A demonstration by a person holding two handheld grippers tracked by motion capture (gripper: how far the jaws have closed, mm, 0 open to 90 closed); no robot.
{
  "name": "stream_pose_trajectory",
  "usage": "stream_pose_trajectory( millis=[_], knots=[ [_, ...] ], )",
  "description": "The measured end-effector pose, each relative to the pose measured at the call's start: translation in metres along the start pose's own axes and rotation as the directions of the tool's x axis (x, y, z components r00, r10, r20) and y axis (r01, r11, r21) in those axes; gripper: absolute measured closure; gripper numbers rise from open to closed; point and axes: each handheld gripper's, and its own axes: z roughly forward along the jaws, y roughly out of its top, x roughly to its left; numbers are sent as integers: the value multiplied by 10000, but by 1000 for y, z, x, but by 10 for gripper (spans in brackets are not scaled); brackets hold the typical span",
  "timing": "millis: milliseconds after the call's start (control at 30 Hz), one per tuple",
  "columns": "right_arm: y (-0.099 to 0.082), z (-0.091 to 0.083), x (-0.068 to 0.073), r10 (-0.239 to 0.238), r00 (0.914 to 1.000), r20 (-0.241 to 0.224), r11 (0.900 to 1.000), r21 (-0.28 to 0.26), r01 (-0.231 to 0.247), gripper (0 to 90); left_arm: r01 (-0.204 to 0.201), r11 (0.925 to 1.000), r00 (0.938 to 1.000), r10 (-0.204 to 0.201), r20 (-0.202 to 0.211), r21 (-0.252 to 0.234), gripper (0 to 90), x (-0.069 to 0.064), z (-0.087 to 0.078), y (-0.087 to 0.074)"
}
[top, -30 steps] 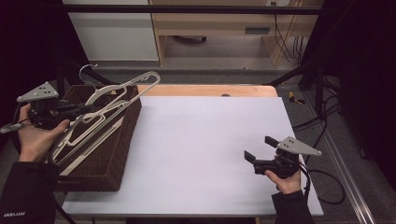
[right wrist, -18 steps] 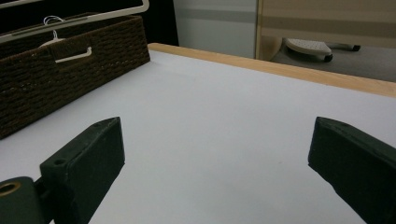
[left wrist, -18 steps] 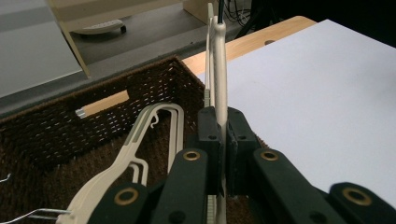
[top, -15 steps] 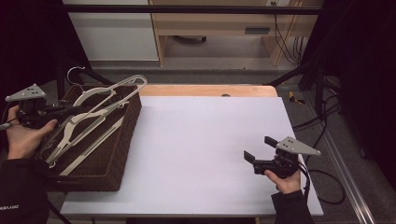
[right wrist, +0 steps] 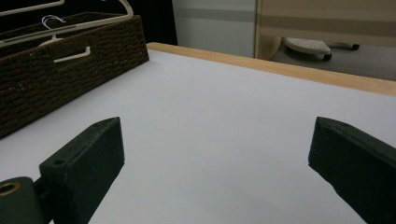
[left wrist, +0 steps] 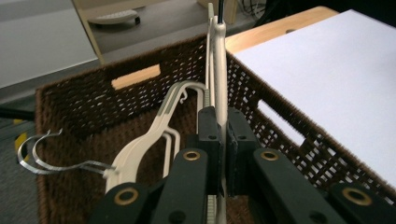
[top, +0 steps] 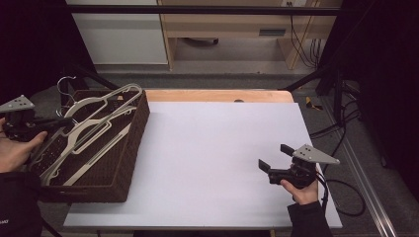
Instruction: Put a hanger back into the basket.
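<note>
Left gripper view: left gripper (left wrist: 222, 140) clamps white hanger (left wrist: 218, 60) (over wicker basket (left wrist: 299, 140)); right gripper (right wrist: 215, 168) gapes wide, empty.

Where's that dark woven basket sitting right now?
In the high view, the dark brown woven wicker basket sits at the table's left edge beside the white tabletop, holding cream plastic hangers; the left tongs grip one.

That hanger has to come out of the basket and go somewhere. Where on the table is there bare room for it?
The white table top is bare from the basket across to the open right gripper, back to the wooden edge. Crowded: inside the basket, where more hangers lie under the hanger gripped by the left gripper.
</note>
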Motion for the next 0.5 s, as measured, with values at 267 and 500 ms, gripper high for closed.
stream_pose_trajectory(
  millis=[267,500],
  knots=[
    [-1,2,1,-14,10000,-49,10000,49,14,40,104,9996,9999,-107,116,243,868,2,9,-15],
    [-1,2,1,-2,10000,-64,10000,52,3,40,191,9991,9994,-202,292,370,868,-4,19,-24]
  ],
)
